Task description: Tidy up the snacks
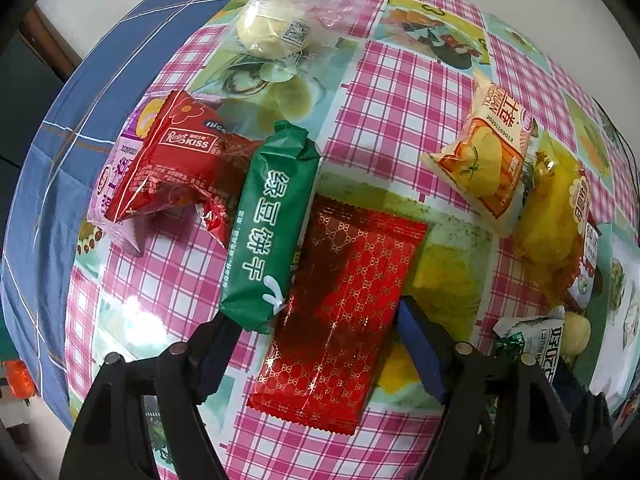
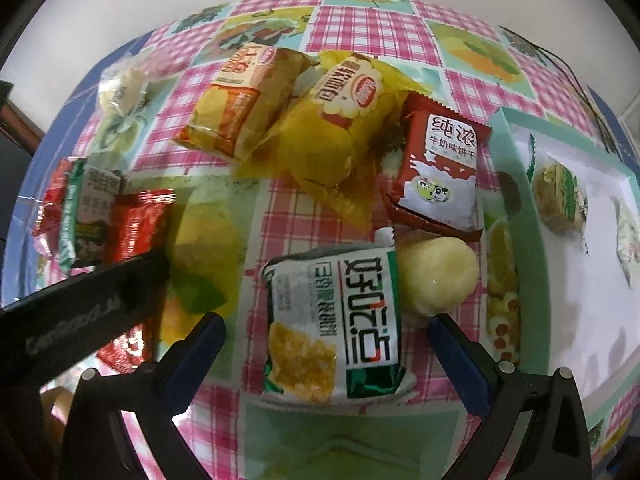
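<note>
Tray (image 2: 520,184) w/ snacks shows only in right view. "KISS" pack (image 1: 176,160) only in left. Left tongs (image 1: 320,320) spread round red pack (image 1: 344,312); right tongs (image 2: 326,324) spread round green-white pack (image 2: 336,328).

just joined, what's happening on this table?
A person with a gripper in each hand is sorting snacks on a checked tablecloth. The left gripper is open around a red patterned packet, with a green biscuit packet overlapping it. The right gripper is open around a white-and-green packet. A tray on the right already holds a couple of snacks. Nothing is lifted yet.
</note>
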The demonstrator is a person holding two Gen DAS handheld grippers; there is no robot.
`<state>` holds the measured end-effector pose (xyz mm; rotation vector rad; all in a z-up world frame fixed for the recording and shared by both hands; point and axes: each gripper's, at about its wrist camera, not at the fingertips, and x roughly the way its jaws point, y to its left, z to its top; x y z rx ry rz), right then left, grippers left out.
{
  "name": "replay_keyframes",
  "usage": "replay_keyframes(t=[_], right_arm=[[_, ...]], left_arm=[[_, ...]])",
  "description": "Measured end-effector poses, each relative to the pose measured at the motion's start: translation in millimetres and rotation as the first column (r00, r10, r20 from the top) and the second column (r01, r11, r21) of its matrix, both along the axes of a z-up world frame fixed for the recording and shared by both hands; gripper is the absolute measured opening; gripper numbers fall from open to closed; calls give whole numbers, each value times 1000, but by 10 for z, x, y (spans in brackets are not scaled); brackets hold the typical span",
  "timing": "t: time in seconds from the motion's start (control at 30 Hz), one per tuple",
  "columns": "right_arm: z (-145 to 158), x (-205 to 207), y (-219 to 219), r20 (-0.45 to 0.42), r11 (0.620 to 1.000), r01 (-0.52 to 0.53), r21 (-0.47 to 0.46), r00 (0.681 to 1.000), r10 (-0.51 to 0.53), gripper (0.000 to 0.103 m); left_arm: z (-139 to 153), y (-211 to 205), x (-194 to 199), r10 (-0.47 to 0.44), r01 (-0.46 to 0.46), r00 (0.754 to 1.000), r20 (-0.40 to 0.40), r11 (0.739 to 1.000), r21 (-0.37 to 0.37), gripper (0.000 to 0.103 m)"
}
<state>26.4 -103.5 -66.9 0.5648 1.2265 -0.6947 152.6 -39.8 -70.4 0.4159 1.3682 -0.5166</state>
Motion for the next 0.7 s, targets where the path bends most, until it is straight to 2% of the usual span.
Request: replay_keyframes(t=[0.23, 0.4, 0.53, 0.6, 0.7], right_arm=[[-46, 88, -90, -5, 999, 37, 1, 999, -37, 103], [-40, 34, -18, 19, 999, 25, -33, 1000, -24, 103], [-36, 70, -29, 6, 999, 35, -11, 999, -35, 102], [-10, 94, -13, 9, 999, 32, -23, 999, -32, 96], [69, 116, 9, 26, 999, 19, -31, 1000, -18, 71]], left_arm=[[-13, -11, -5, -1, 1, 1000, 0, 1000, -1, 81], [-18, -13, -2, -1, 1, 1000, 0, 1000, -1, 81], [-25, -24, -5, -5, 5, 1000, 1, 1000, -2, 81], [-30, -30, -11, -11, 11, 1000, 1, 1000, -3, 81], [-8, -42, -50, -23, 23, 1000, -1, 1000, -4, 79]])
